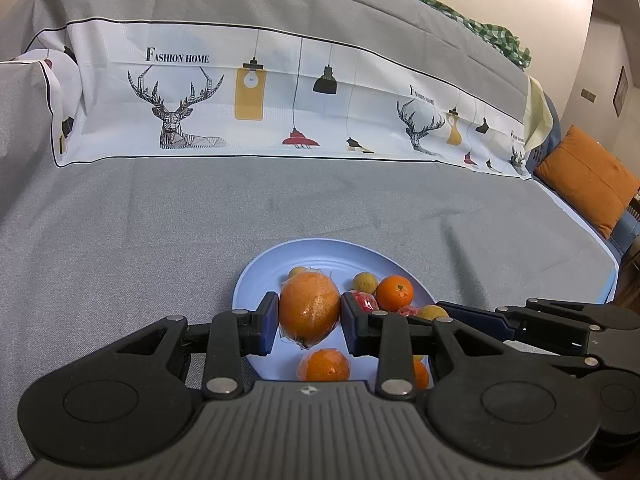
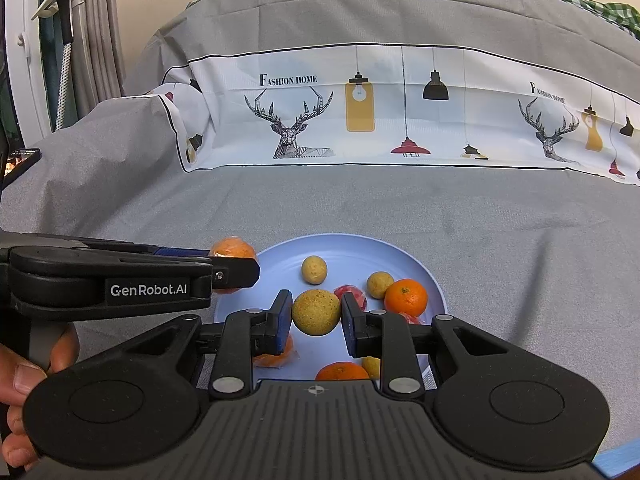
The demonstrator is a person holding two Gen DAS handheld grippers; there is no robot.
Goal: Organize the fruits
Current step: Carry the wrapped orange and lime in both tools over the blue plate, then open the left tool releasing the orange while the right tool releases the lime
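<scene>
A light blue plate (image 1: 320,252) (image 2: 344,246) lies on the grey cloth and holds several fruits. My left gripper (image 1: 309,318) is shut on a large plastic-wrapped orange (image 1: 309,310) above the plate; it also shows in the right wrist view (image 2: 234,250). My right gripper (image 2: 316,314) is shut on a yellow-green round fruit (image 2: 316,312) above the plate. On the plate lie a small orange (image 1: 395,292) (image 2: 405,297), two small yellow fruits (image 2: 314,269) (image 2: 380,284), red wrapped pieces (image 2: 351,294) and another orange (image 1: 323,365) (image 2: 342,371).
The grey cloth (image 1: 160,220) covers a sofa seat, with a printed white cloth (image 1: 280,92) on the backrest. An orange cushion (image 1: 588,178) lies at the far right. A person's hand (image 2: 24,364) holds the left gripper's handle.
</scene>
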